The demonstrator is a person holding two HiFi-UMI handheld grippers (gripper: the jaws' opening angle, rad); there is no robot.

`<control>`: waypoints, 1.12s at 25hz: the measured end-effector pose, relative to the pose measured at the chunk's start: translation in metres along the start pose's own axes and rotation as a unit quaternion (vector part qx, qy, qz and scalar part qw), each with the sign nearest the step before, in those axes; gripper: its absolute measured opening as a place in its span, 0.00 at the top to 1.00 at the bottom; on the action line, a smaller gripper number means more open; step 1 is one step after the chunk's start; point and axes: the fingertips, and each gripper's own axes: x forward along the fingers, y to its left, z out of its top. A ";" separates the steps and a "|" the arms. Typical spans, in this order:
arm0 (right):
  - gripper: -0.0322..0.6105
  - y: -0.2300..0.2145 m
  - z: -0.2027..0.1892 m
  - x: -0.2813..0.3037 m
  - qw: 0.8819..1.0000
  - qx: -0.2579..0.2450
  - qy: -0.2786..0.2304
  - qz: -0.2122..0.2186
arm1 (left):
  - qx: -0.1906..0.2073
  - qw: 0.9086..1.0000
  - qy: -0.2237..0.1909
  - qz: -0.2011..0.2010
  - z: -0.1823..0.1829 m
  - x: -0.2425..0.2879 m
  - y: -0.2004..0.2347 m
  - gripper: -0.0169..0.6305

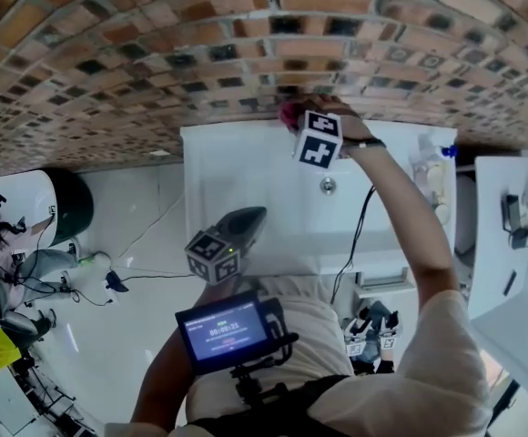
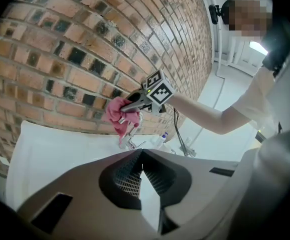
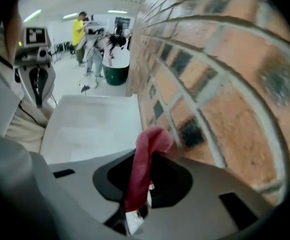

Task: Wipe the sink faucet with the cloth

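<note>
Brickwork (image 1: 155,44) behind white sink (image 1: 246,167), right gripper (image 3: 148,153) clamped on pink cloth (image 3: 140,176), left gripper (image 2: 141,156) jaws together.

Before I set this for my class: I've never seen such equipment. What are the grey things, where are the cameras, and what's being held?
A person holds a two-jaw gripper in each hand. One picture looks down from the person's head; the others ride on the grippers. The right gripper has jaws shut on a pink cloth at the faucet of a white sink by a brick wall. The left gripper hangs over the sink, jaws together, empty. A small bottle stands near the faucet.
</note>
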 end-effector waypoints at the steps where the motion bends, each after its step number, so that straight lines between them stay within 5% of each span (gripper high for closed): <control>1: 0.84 -0.006 -0.005 -0.009 0.999 0.028 -0.016 0.003 | -0.002 1.000 -0.001 0.002 0.000 -0.001 0.002 0.97; 7: 0.84 -0.036 -0.062 -0.034 0.984 0.170 -0.059 0.012 | -0.003 1.000 -0.003 0.001 -0.001 0.002 0.006 0.97; 11: 0.84 -0.045 -0.109 -0.035 0.977 0.206 -0.047 0.011 | -0.008 1.000 0.006 -0.001 -0.004 0.006 0.002 0.97; 17: 0.85 -0.045 -0.149 -0.004 0.965 0.244 -0.095 0.028 | -0.005 1.000 0.017 -0.001 -0.009 0.013 0.001 0.97; 23: 0.85 -0.014 -0.187 0.047 0.984 0.159 -0.067 0.030 | -0.002 1.000 0.023 0.004 -0.012 0.014 0.001 0.97; 28: 0.85 -0.011 -0.204 0.078 0.990 0.119 -0.075 -0.001 | -0.007 0.999 0.027 0.018 -0.018 0.008 0.005 0.97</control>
